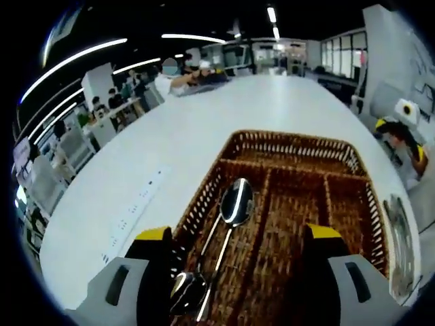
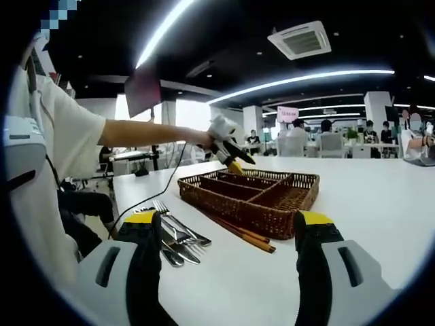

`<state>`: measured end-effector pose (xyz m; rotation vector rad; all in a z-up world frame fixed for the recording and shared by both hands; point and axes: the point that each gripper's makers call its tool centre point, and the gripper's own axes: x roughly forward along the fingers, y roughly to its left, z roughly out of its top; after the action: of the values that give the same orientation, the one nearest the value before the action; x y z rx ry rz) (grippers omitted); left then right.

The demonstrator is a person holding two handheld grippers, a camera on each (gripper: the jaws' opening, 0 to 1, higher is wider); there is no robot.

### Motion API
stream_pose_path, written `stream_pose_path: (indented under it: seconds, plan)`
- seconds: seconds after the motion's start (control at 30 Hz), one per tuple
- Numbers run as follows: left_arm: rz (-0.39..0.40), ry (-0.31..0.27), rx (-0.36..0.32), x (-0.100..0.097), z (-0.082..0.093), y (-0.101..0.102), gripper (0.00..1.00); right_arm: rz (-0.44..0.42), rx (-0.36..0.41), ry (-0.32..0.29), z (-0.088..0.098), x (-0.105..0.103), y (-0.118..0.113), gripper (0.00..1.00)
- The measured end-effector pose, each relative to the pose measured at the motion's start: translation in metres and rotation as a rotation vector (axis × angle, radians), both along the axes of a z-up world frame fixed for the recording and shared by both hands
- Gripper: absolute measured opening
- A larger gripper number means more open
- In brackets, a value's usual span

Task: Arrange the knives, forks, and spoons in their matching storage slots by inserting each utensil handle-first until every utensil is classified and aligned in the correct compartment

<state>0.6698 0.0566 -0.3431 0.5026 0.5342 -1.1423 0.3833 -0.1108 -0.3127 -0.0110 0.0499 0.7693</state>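
Spoons (image 1: 236,202) in tray (image 1: 292,144), two of them, in the nine-o'clock slot. Lie lengthwise, one bowl at the far end, the other bowl at the near end, so probably not yet aligned with each other. Other slots bare wicker.

Left gripper (image 1: 238,232) above that slot, jaws released and wide apart, grasping nothing. Hangs there likely because a spoon is just dropped, or to straighten the pair. In the right gripper view, sits at twelve o'clock (image 2: 234,163) over the tray's far side, on an outstretched arm.

Right gripper (image 2: 230,217) low over table (image 2: 367,204), jaws likewise released and empty. Points toward cutlery pile (image 2: 170,238) at nine o'clock, where forks and knives wait near the tray, probably the next pick. Chopsticks (image 2: 238,234) against the tray's near wall, outside it.
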Motion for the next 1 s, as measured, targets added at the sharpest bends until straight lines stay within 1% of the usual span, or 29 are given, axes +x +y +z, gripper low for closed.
stream_pose_path:
  seconds: [0.07, 0.1, 0.17, 0.3, 0.37, 0.4, 0.5, 0.6, 0.67, 0.7, 0.73, 0.77, 0.83, 0.87, 0.93, 1.0]
  plan:
    - [0.018, -0.006, -0.013, -0.002, 0.002, 0.001, 0.84, 0.006, 0.002, 0.000, 0.001, -0.002, 0.002, 0.83]
    - [0.024, -0.029, -0.038, -0.004, 0.006, 0.002, 0.84, 0.008, 0.003, -0.001, 0.001, -0.003, 0.003, 0.83]
    - [0.026, -0.039, -0.041, -0.009, 0.007, 0.003, 0.85, 0.014, -0.006, -0.003, 0.001, -0.006, 0.006, 0.83]
    - [0.037, -0.063, -0.057, -0.017, 0.010, 0.006, 0.93, 0.026, -0.006, -0.005, 0.003, -0.012, 0.011, 0.83]
    - [0.056, -0.085, -0.084, -0.017, 0.016, 0.006, 0.99, 0.028, -0.013, -0.007, 0.004, -0.014, 0.012, 0.83]
    - [0.057, -0.082, -0.084, -0.021, 0.017, 0.008, 1.00, 0.026, -0.019, -0.008, 0.004, -0.015, 0.013, 0.83]
    - [0.073, -0.104, -0.096, -0.023, 0.024, 0.011, 1.00, 0.025, -0.030, -0.014, 0.005, -0.019, 0.015, 0.83]
    - [0.092, -0.112, -0.103, -0.027, 0.028, 0.013, 1.00, 0.030, -0.029, -0.019, 0.008, -0.025, 0.017, 0.83]
    - [0.126, -0.091, -0.096, -0.028, 0.027, 0.017, 1.00, 0.028, -0.031, -0.021, 0.009, -0.028, 0.016, 0.83]
    - [0.163, -0.096, -0.096, -0.026, 0.026, 0.019, 1.00, 0.028, -0.031, -0.021, 0.010, -0.029, 0.016, 0.83]
    - [0.197, -0.080, -0.063, -0.027, 0.022, 0.026, 1.00, 0.029, -0.031, -0.021, 0.010, -0.030, 0.016, 0.83]
    - [0.182, -0.081, -0.073, -0.031, 0.022, 0.023, 1.00, 0.030, -0.030, -0.022, 0.011, -0.031, 0.016, 0.83]
    - [0.180, -0.079, -0.086, -0.037, 0.021, 0.023, 1.00, 0.031, -0.032, -0.025, 0.012, -0.033, 0.017, 0.83]
    - [0.184, -0.078, -0.085, -0.039, 0.021, 0.024, 1.00, 0.032, -0.032, -0.027, 0.013, -0.034, 0.017, 0.83]
    - [0.200, -0.075, -0.058, -0.043, 0.017, 0.028, 1.00, 0.036, -0.030, -0.031, 0.015, -0.037, 0.018, 0.83]
    - [0.206, -0.083, -0.060, -0.046, 0.018, 0.030, 1.00, 0.040, -0.029, -0.034, 0.016, -0.038, 0.020, 0.83]
